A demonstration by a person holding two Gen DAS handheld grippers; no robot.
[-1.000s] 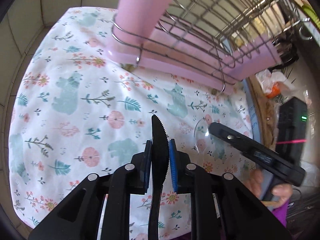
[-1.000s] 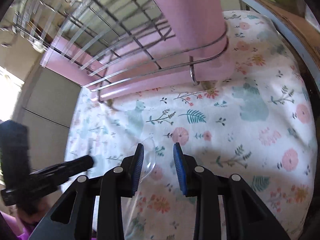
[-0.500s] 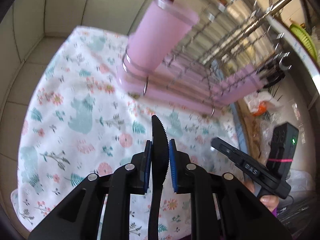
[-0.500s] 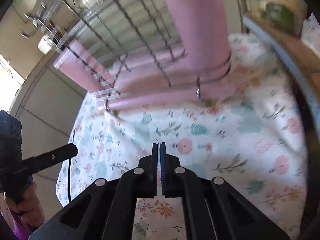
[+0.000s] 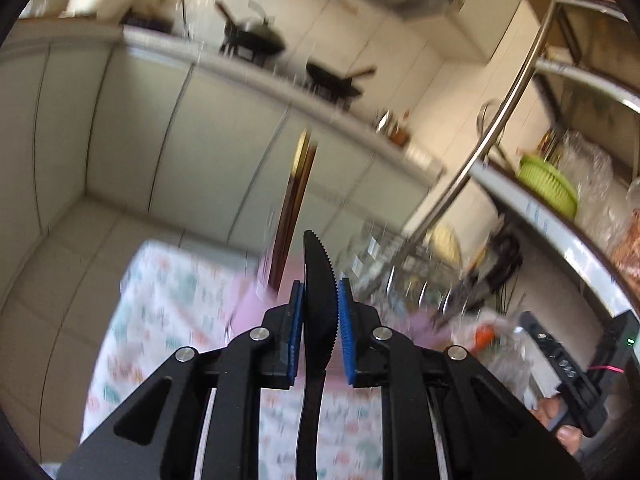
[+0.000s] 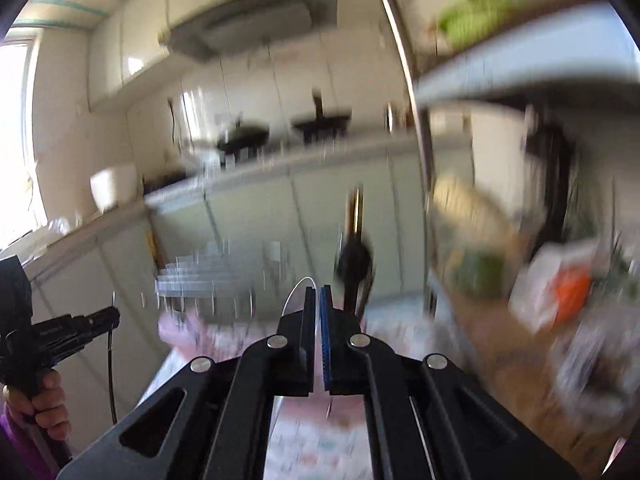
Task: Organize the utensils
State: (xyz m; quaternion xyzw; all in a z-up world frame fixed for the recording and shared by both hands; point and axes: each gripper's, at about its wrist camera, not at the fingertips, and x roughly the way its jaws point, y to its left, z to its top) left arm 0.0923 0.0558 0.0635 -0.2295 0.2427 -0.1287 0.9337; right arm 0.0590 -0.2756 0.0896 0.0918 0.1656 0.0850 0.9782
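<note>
The left gripper [image 5: 319,332] clamps a black plastic knife with a serrated edge [image 5: 318,304] between its 2 blue pads, blade tip up, above a blurred floral-print cloth [image 5: 160,304]. The right gripper [image 6: 317,336] is pinched closed on a thin, clear plastic utensil [image 6: 298,294] whose curved rim shows just past the fingertips. Ahead stands a pink plastic holder [image 5: 256,304] with dark wooden chopsticks [image 5: 294,204] rising from it. Kitchen cabinets [image 5: 208,128] fill the blurred background.
</note>
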